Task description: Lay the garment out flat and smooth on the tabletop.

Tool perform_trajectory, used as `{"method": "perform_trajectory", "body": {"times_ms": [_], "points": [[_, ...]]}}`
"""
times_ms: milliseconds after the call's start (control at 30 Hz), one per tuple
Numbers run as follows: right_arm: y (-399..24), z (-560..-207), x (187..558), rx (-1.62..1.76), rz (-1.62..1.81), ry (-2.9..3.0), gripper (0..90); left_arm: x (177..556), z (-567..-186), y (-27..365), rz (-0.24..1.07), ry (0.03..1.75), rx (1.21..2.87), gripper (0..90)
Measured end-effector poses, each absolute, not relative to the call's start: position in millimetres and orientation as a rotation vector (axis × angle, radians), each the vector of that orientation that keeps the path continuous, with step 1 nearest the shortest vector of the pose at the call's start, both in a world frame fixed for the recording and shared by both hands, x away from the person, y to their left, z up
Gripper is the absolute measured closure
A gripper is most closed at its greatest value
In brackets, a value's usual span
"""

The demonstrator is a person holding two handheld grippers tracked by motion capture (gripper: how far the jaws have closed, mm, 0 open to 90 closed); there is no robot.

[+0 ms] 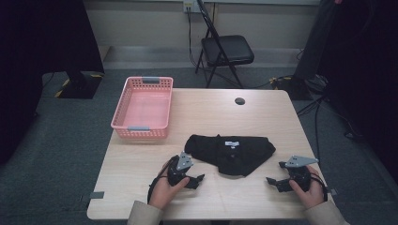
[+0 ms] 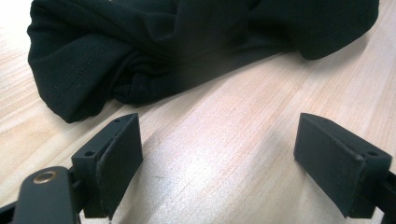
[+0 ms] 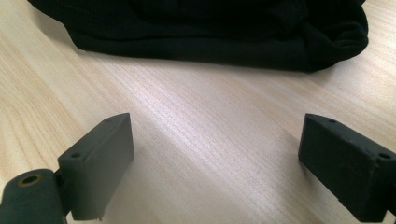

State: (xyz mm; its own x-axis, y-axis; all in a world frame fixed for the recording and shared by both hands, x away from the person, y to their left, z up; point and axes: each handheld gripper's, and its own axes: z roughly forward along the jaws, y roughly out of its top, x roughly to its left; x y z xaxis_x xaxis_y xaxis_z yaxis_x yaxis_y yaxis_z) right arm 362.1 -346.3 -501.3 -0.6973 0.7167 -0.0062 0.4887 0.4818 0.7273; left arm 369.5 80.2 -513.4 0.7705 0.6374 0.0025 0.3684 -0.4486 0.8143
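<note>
Both hands rest low at the bottom of the high view, each wrapped around a gripper angled inward: the left gripper (image 1: 197, 180) at lower centre-left, the right gripper (image 1: 273, 182) at lower right. Their 2 jaw pairs gape wide, holding nothing. Between them, slightly higher, lies the crumpled black garment (image 1: 230, 153) on the table (image 1: 263, 117).

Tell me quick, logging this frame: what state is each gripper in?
Left gripper: open, holding nothing, short of the black garment.
Right gripper: open, holding nothing, also short of it.
</note>
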Motion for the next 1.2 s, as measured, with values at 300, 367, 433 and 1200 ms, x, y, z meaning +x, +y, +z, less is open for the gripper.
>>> {"method": "perform_trajectory", "body": {"times_ms": [300, 367, 433, 1200], "points": [[-346.0, -501.3, 362.5, 1.022, 1.041, 2.422, 9.5, 369.1, -513.2, 80.4, 0.391, 0.748, 2.085, 15.7], [-345.6, -501.3, 362.8, 1.028, 1.044, 2.419, 9.7, 368.8, -513.0, 80.8, 0.380, 0.749, 2.082, 15.7], [-345.5, -501.1, 362.9, 1.034, 1.050, 2.416, 10.7, 369.1, -512.8, 80.9, 0.369, 0.752, 2.076, 15.7], [-297.0, -477.9, 412.9, 0.928, 1.286, 2.385, 45.7, 410.7, -478.3, 48.9, 0.360, 0.718, 2.002, 35.5]]}}
